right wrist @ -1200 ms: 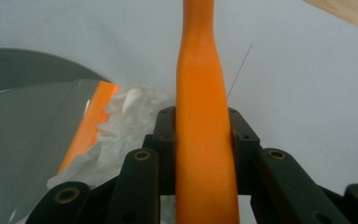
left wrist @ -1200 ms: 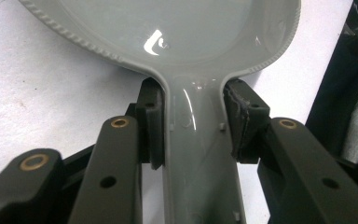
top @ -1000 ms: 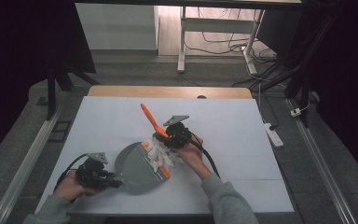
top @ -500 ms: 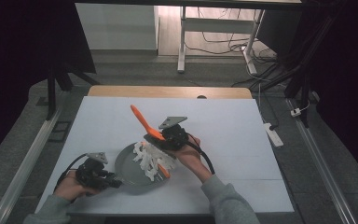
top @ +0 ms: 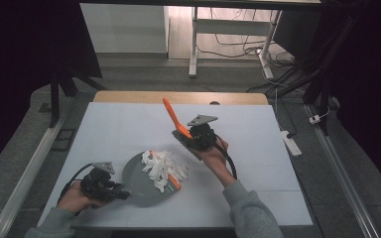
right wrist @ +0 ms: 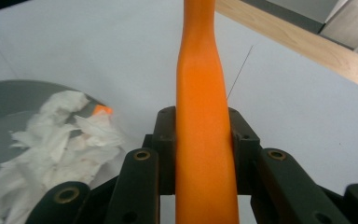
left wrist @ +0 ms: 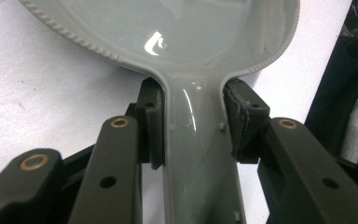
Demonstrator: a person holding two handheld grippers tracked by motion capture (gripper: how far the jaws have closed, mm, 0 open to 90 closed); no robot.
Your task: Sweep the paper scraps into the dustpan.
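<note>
Sweep step in hand, judged from the layout: paper scraps go into the pan.

Left gripper [top: 121, 192] is clamped on the flat handle of the grey plastic dustpan [top: 139, 178]; in the left gripper view both pads [left wrist: 154, 122] are pressed against the handle sides just below the pan mouth [left wrist: 186, 28]. Pan is laid flat on the white surface [top: 258, 148], near the front edge, left of centre.

Right gripper [top: 182, 135] is clamped on the orange plastic brush handle [right wrist: 203, 121]; the handle is seen upright between the jaws, tip pointed up and away toward the far wooden edge [top: 178, 96]. Brush is lifted clear of the pan, right of it.

Pile of torn white tissue scraps [top: 164, 167] is heaped across the pan's open lip, partly inside, partly spilling toward the surface. A small orange piece [top: 174, 182] is seen by the pile; what it is cannot be told.

Risks:
- Scraps are light and loose: a fast pass could flick them out over the lip.
- The pile is perched on the lip: any tilt or jolt of the pan could shed it onto the surface.
- The pan is held by the handle sides only; twist under brush pressure is possible.
- The brush handle is smooth and tapered: slip in the jaws is likely under side load.
</note>
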